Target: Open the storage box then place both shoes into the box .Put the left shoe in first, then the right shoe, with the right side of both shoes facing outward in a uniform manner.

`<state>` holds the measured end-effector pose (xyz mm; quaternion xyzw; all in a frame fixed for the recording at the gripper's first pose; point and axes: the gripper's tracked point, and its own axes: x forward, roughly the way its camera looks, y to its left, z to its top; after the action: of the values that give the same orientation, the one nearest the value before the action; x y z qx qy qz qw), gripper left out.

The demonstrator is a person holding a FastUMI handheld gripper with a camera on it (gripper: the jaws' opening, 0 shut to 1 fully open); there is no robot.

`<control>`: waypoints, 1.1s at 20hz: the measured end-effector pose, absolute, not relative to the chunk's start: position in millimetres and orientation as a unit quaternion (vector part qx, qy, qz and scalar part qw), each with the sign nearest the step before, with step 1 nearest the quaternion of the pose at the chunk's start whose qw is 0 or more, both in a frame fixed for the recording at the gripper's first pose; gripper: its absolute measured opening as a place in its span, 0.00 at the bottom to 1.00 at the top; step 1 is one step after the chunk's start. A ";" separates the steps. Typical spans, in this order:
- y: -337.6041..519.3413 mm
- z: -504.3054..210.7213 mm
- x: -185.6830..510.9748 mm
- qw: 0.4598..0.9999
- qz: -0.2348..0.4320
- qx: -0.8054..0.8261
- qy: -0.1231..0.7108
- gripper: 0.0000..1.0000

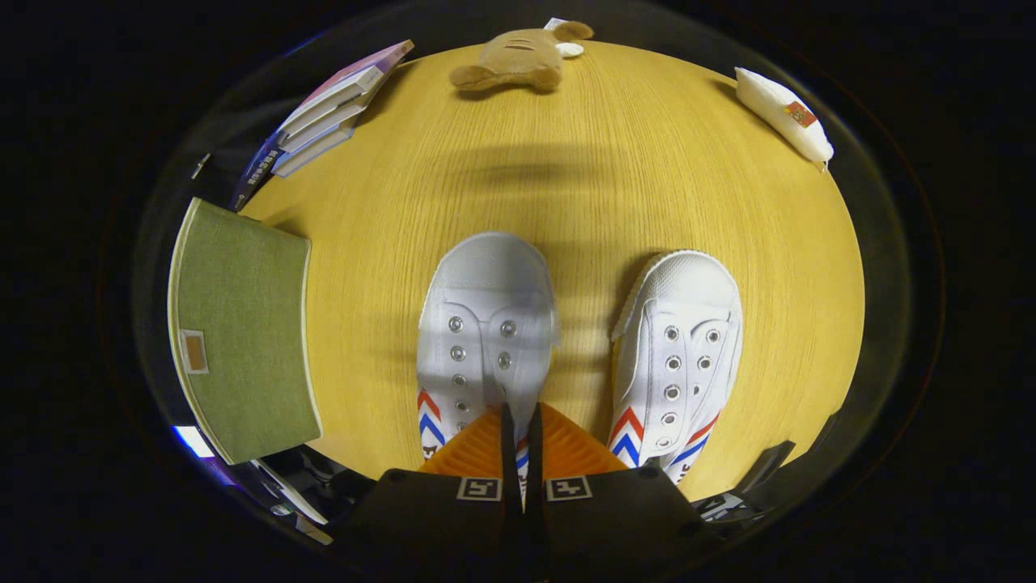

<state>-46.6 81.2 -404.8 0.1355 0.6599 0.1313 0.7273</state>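
We look down on the round wooden table [615, 162], which carries everything. At the left of the frame sits the green storage box [243, 324], its lid down as far as we can tell, so the opening step looks undone. Both white shoes stand side by side on the table in the lower middle, toes pointing up the frame: the left shoe [486, 324] and the right shoe [680, 340], neither boxed. The claw [522, 421] at the bottom centre is closed to a thin slit over the left shoe's rear part; whether it pinches anything we cannot tell.
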 end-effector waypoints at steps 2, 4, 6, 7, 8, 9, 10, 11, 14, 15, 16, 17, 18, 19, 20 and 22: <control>83.4 -393.9 -49.4 0.726 0.132 0.152 0.657 0.05; 84.2 -384.8 -52.9 0.729 0.136 0.156 0.652 0.05; 85.9 -372.9 -55.4 0.732 0.139 0.165 0.646 0.05; 87.9 -365.2 -55.9 0.733 0.140 0.175 0.643 0.05; 90.5 -356.7 -55.9 0.732 0.143 0.186 0.639 0.05; 93.3 -347.2 -55.4 0.732 0.146 0.198 0.636 0.05; 96.1 -337.4 -55.5 0.730 0.149 0.209 0.633 0.05; 99.4 -326.4 -54.0 0.730 0.152 0.219 0.629 0.05; 112.9 -283.1 -48.7 0.735 0.171 0.236 0.612 0.05; 119.1 -266.1 -45.7 0.739 0.180 0.238 0.604 0.05; 125.6 -248.6 -42.3 0.743 0.190 0.239 0.596 0.05; 133.7 -230.7 -38.6 0.746 0.200 0.242 0.587 0.05; 143.0 -213.4 -34.9 0.748 0.209 0.248 0.578 0.05; 152.9 -195.4 -31.0 0.750 0.219 0.256 0.570 0.05; 163.9 -179.5 -28.7 0.749 0.230 0.263 0.563 0.05; 187.4 -151.8 -25.7 0.744 0.250 0.277 0.555 0.05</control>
<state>-25.7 187.4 -151.8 0.2775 0.5546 0.2496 0.7437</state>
